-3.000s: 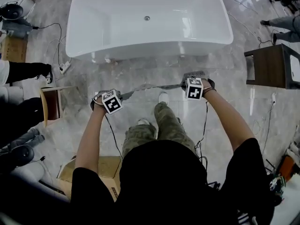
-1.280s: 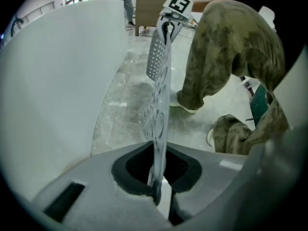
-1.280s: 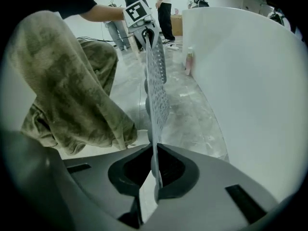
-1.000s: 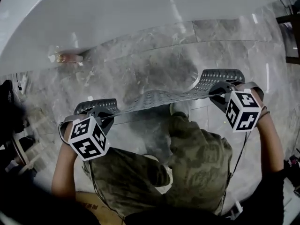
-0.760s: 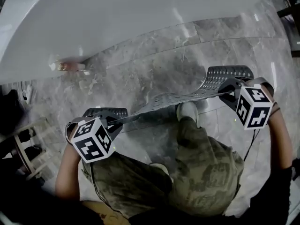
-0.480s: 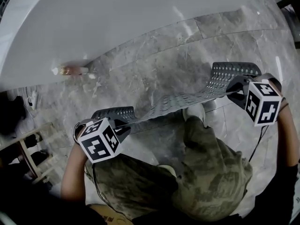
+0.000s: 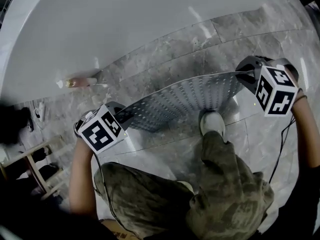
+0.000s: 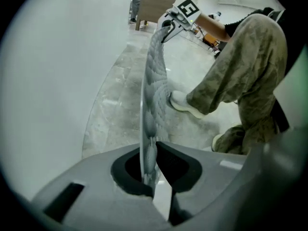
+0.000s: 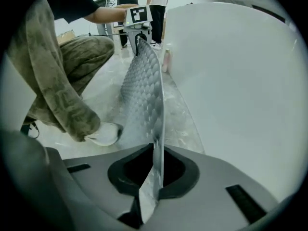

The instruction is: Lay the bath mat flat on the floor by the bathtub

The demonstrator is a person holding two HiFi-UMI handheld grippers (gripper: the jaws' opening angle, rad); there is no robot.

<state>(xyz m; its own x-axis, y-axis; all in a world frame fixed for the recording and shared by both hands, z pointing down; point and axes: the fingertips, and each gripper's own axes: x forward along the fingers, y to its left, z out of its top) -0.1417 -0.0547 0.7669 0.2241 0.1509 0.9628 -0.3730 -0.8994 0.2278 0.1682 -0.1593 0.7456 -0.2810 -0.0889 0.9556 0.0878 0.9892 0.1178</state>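
A grey perforated bath mat (image 7: 182,103) hangs stretched between my two grippers, low over the marble floor (image 7: 165,49) beside the white bathtub (image 7: 100,24). My left gripper (image 7: 117,118) is shut on the mat's left end, and my right gripper (image 7: 247,76) is shut on its right end. In the left gripper view the mat (image 8: 154,90) runs edge-on from the jaws to the other gripper's marker cube (image 8: 186,7). The right gripper view shows the mat (image 9: 142,95) the same way, its bumpy face turned left and the tub wall (image 9: 231,81) at the right.
The person's white shoe (image 7: 212,121) and camouflage-trousered legs (image 7: 220,184) are just behind the mat. A small bottle (image 7: 75,82) lies at the tub's foot. A wooden stool (image 7: 30,164) stands at the left. People stand far off in the right gripper view.
Both grippers have sunk toward the floor and moved closer to the tub. The mat, sagging edge-on before, now shows its perforated face spread between them.
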